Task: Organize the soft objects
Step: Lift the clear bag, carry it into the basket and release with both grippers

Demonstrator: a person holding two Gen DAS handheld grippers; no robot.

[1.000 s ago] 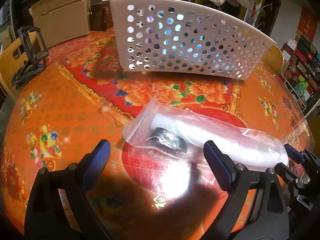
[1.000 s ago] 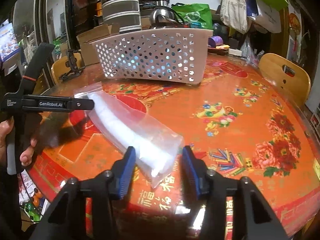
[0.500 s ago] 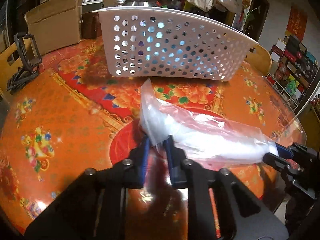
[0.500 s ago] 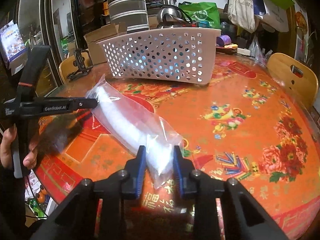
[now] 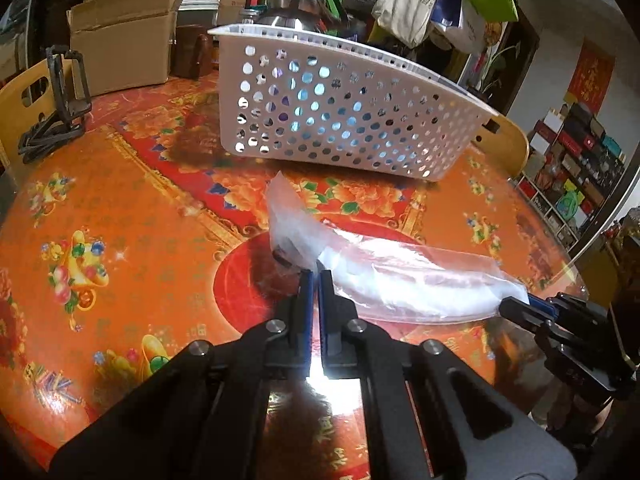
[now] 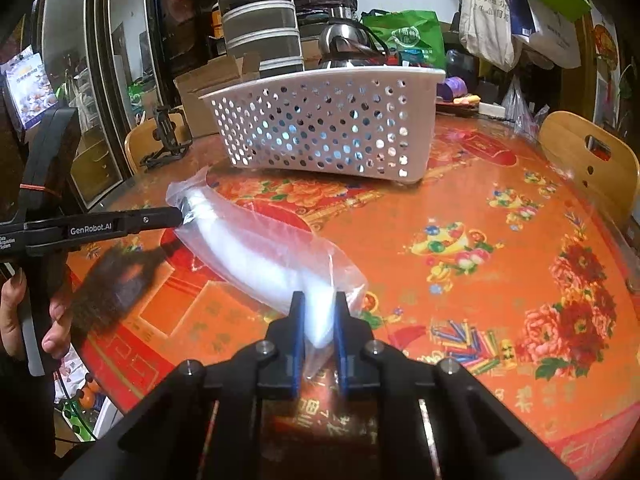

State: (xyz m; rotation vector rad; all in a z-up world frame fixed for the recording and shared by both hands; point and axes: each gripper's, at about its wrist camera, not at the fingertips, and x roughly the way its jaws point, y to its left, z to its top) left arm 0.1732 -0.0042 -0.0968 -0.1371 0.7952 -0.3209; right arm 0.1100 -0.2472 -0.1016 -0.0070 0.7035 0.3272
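A clear plastic bag [image 5: 400, 280] with a soft white roll inside hangs just above the orange table, held at both ends. My left gripper [image 5: 316, 276] is shut on the bag's left end. My right gripper [image 6: 318, 300] is shut on the bag's other end [image 6: 280, 264]. The left gripper also shows in the right wrist view [image 6: 176, 216], and the right gripper shows in the left wrist view [image 5: 520, 304]. A white perforated basket [image 5: 340, 120] stands on the table behind the bag and also shows in the right wrist view [image 6: 320, 128].
A cardboard box [image 5: 120, 40] and a black stand [image 5: 60, 96] are at the far left of the table. A kettle [image 5: 296, 0] sits behind the basket. Wooden chair backs [image 6: 592, 168] stand at the table's rim. Hanging bags [image 6: 520, 12] crowd the back.
Both grippers have closed on the bag's ends and lifted it off the table. The bag now stretches between them, nearer the basket.
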